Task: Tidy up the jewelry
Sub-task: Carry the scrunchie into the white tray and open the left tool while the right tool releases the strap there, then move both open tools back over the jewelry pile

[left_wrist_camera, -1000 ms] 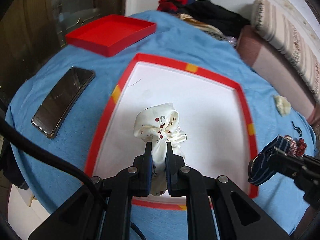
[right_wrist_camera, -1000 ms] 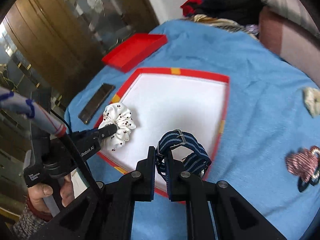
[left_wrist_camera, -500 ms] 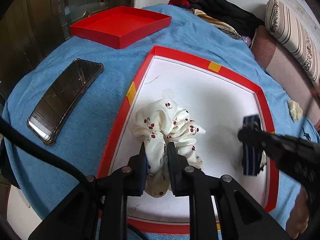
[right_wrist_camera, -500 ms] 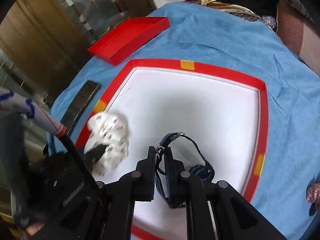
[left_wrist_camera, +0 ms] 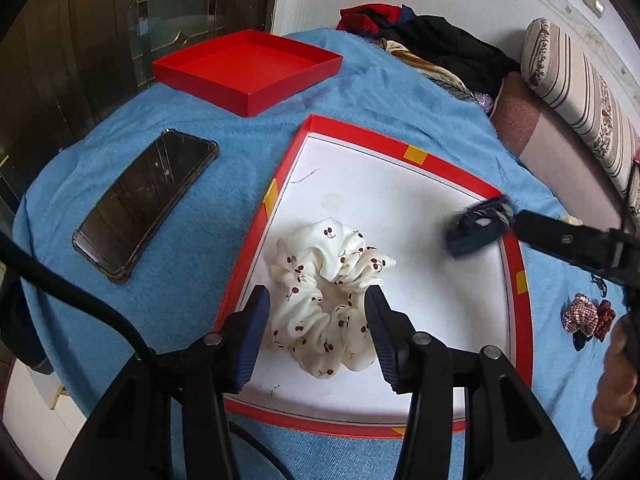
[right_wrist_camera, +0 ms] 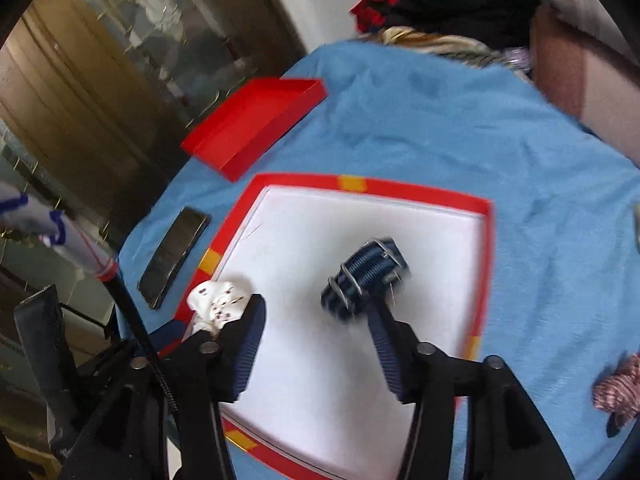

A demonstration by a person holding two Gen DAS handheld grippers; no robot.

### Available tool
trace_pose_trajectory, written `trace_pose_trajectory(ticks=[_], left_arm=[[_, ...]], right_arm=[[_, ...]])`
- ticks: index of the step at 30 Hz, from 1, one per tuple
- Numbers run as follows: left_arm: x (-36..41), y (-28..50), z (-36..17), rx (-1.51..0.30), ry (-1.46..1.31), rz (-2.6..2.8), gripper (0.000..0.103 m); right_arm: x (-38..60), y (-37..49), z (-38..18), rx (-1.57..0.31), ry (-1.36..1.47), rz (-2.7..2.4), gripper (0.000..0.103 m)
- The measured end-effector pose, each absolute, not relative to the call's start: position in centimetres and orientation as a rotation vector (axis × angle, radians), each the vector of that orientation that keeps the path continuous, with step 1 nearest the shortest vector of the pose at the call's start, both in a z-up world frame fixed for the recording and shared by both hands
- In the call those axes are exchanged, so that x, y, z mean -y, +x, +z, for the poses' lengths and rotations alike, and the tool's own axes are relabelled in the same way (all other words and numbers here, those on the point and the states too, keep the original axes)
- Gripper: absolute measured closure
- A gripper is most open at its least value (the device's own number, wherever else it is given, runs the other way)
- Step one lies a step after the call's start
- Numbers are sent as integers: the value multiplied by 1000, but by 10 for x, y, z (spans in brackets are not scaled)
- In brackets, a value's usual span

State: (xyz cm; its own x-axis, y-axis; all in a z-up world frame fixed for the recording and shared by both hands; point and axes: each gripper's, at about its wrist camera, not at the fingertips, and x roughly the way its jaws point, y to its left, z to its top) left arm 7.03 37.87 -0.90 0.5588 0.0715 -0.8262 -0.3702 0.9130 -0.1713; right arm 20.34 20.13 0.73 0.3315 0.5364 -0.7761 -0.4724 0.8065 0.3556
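Note:
A white scrunchie with red cherries (left_wrist_camera: 328,296) lies in the red-rimmed white tray (left_wrist_camera: 416,156), near its left edge. My left gripper (left_wrist_camera: 318,296) is open, its fingers either side of the scrunchie. A blue striped strap with a buckle (right_wrist_camera: 366,274) lies in the tray, blurred, just ahead of my open right gripper (right_wrist_camera: 318,308). The strap also shows in the left wrist view (left_wrist_camera: 476,228), as does the scrunchie in the right wrist view (right_wrist_camera: 218,304). The tray's rim shows in the right wrist view (right_wrist_camera: 400,190).
A red box lid (left_wrist_camera: 248,68) sits at the back left on the blue cloth (left_wrist_camera: 200,220). A black phone (left_wrist_camera: 144,200) lies left of the tray. A plaid scrunchie (left_wrist_camera: 586,316) lies right of the tray. Clothes (left_wrist_camera: 432,40) and a striped cushion (left_wrist_camera: 576,80) lie behind.
Both grippers have opened. The cherry scrunchie and the blue strap, held a second ago, now lie released in the tray.

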Motion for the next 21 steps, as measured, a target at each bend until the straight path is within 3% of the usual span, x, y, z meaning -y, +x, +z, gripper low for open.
trace_pose_trajectory(ticks=[12,19,20,21], left_arm=[[-370,60,1,-923,-339,277,55],[-361,56,10,-896,-348,255,55],[-361,56,10,-896,-354,254,55],[-361,56,9,-897,-361,252,55]], right_arm=[[-180,209,-5,-1058,77,595,41],[-227,247,0,-1030,60,518,41],[-232,254,-5,-1043,41,483,44],[-236,260,-15,-1073,4,442,67]])
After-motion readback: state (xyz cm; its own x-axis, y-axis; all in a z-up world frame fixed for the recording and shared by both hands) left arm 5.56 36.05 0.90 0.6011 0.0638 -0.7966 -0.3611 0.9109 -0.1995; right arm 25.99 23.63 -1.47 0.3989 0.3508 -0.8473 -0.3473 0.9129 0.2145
